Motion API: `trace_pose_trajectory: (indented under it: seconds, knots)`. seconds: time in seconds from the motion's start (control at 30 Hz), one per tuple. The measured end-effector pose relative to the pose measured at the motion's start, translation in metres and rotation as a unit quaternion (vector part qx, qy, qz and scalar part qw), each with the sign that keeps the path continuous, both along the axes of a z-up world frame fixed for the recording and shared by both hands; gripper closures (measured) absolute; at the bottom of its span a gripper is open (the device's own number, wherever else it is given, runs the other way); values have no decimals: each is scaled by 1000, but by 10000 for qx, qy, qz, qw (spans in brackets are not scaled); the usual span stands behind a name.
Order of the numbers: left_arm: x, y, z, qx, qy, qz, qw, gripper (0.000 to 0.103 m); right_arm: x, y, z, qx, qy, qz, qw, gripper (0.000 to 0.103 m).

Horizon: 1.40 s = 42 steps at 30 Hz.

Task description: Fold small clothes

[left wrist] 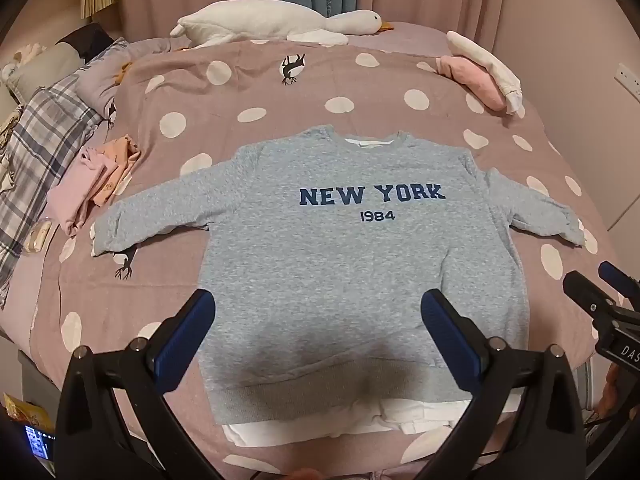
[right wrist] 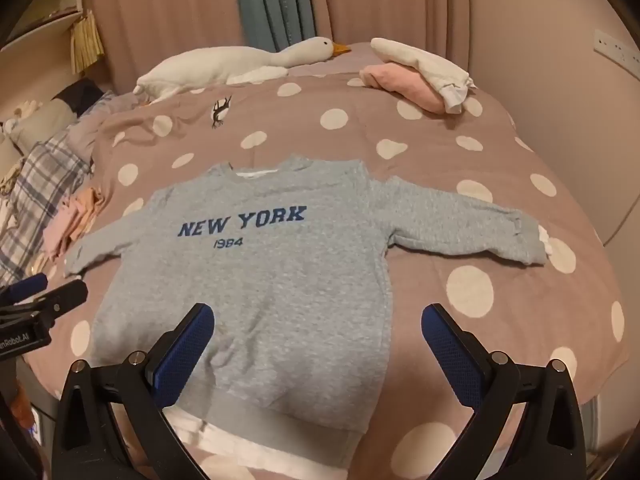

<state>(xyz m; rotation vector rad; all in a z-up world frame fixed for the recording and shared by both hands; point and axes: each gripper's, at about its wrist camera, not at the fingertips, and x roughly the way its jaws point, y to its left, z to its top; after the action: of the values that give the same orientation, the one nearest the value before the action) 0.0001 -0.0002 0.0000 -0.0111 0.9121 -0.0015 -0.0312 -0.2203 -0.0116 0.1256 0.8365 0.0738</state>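
A sweatshirt (left wrist: 340,248) is lying flat on the bed (left wrist: 240,92), front up, its sleeves spreading out to either side and its hem toward the near edge. An under-layer is showing just below the hem. Left of the sweatshirt, a small pile of folded clothes (left wrist: 96,176) is sitting near the left sleeve's cuff, with a checked blanket (left wrist: 44,128) lying further left. Behind the sweatshirt, a plush goose (left wrist: 276,22) is stretching across the far edge of the bed. At the far right, a bundle of clothes (left wrist: 484,70) is resting. Curtains (right wrist: 200,20) are hanging behind the bed.
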Motion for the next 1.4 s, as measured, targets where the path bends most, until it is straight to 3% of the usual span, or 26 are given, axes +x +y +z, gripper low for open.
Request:
trace_pose_trajectory:
  seconds: [1.4]
  knots:
    - [2,-10,-3,39,121,-107,9999,0,-2,-8,3,81,-48,-93,9999,0]
